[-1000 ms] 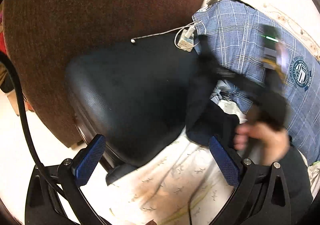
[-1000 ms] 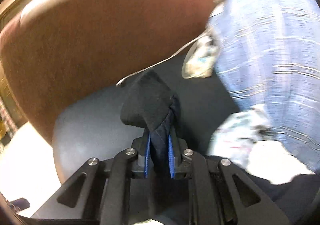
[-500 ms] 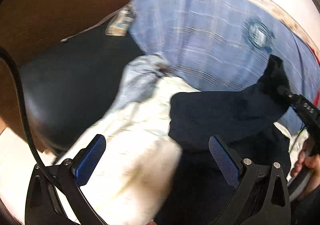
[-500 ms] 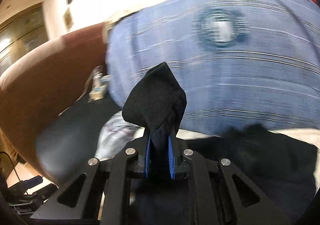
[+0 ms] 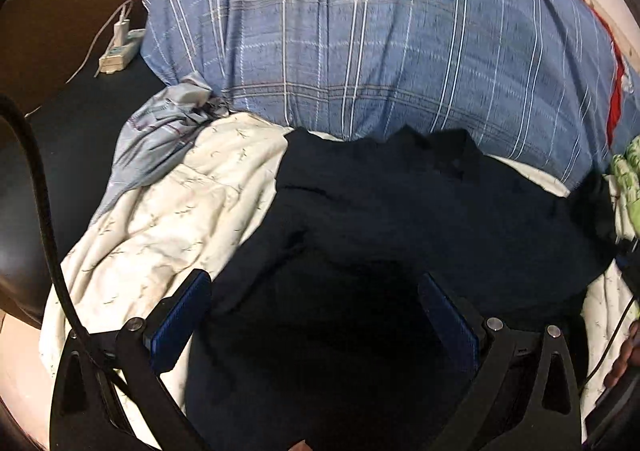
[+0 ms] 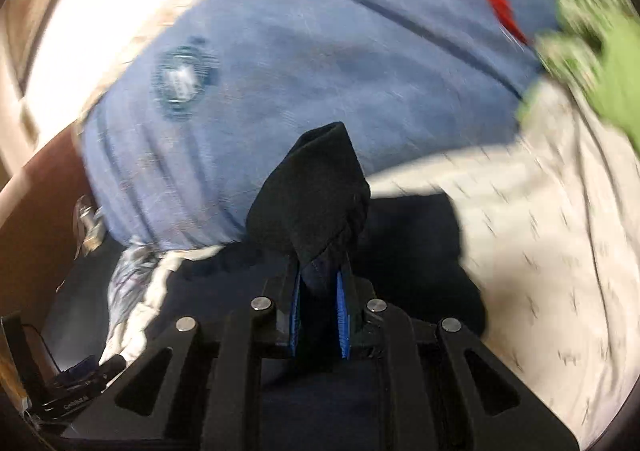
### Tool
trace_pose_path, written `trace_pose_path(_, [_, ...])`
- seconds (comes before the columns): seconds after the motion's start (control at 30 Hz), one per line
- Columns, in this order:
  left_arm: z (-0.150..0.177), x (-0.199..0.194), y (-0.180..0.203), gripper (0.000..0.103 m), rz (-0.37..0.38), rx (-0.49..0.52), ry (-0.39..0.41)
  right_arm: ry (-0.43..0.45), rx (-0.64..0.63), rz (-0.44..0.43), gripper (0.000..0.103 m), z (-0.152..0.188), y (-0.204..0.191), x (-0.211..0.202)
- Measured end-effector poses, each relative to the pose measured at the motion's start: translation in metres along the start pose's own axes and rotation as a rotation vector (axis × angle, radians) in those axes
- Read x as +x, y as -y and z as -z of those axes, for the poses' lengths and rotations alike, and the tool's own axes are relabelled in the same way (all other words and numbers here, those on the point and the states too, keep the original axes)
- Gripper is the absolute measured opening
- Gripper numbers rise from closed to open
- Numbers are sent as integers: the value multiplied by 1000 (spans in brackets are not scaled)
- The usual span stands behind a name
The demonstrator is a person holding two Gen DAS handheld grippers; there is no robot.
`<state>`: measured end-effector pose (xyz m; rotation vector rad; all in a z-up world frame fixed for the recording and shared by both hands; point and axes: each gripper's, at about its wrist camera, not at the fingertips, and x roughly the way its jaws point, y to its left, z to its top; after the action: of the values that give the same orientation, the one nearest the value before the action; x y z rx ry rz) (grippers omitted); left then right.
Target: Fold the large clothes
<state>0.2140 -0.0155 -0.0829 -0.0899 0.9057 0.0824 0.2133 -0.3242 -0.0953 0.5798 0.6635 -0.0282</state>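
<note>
My right gripper (image 6: 320,315) clamped on bunched corner of dark garment (image 5: 400,211); left gripper (image 5: 316,315) jaws apart above it. Garment on cream sheet (image 5: 180,203), below blue pillow (image 5: 360,51). Soft, limp, probably light; take hem corners.

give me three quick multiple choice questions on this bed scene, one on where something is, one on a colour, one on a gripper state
1. Where does the white power strip lie?
A. on the dark garment
B. to the left of the plaid pillow, on the dark surface
C. on top of the plaid pillow

2. What colour is the plaid pillow with the round crest?
A. blue
B. brown
C. green

3. What state is the right gripper in?
A. wide open and empty
B. shut on a fold of the dark garment
C. shut on the power strip

Answers:
1. B: the left wrist view shows the strip and its cord on the dark surface beside the pillow's left end.
2. A: blue cloth with pale lines.
3. B: the right wrist view shows the dark garment bunched between the blue pads.
</note>
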Motion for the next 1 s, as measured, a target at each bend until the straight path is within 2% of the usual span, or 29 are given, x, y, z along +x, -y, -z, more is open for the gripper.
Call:
trace_pose_path(0.13, [-2,21,3,103,-1,-10,-18,-114,44,45,18,22,27,28])
trace_pose_path(0.2, [-3,27,2,103,-18,-13,-24,-182,95,31,27,35,39,41])
trace_pose_path(0.33, [-12,29,-10,103,-87,-46,1,-180,158,-2,36,41,44,33])
trace_pose_path(0.37, [-13,29,-12,103,-98,-52,6,-169,174,-4,45,41,44,27])
trace_pose_path(0.4, [-15,30,-14,103,-106,-57,8,-150,192,2,59,41,44,17])
trace_pose_path(0.43, [-17,31,-16,103,-107,-58,9,-131,202,11,66,40,44,9])
trace_pose_path(0.47, [-18,33,-17,103,-104,-56,8,-107,211,43,79,39,46,-1])
trace_pose_path(0.5, [-20,35,-16,103,-96,-54,7,-67,219,109,82,36,46,-16])
trace_pose_path(0.57, [-20,38,-8,103,-50,-40,18,2,197,116,82,32,41,-30])
trace_pose_path(0.6, [-20,40,-2,103,-31,-22,23,26,153,84,82,27,33,-35])
trace_pose_path(0.67, [-19,53,16,103,-58,42,6,20,60,7,82,19,8,-33])
trace_pose_path(0.77, [-13,76,31,103,-141,124,-35,5,-40,-35,81,16,-20,-16])
trace_pose_path(0.87, [-4,95,27,103,-166,140,-77,-56,-63,-12,80,20,-23,12])
trace_pose_path(0.93, [3,103,19,103,-153,135,-82,-119,-68,56,78,26,-14,31])
trace_pose_path(1.0, [8,105,15,103,-139,139,-75,-186,-62,96,66,34,-1,47])
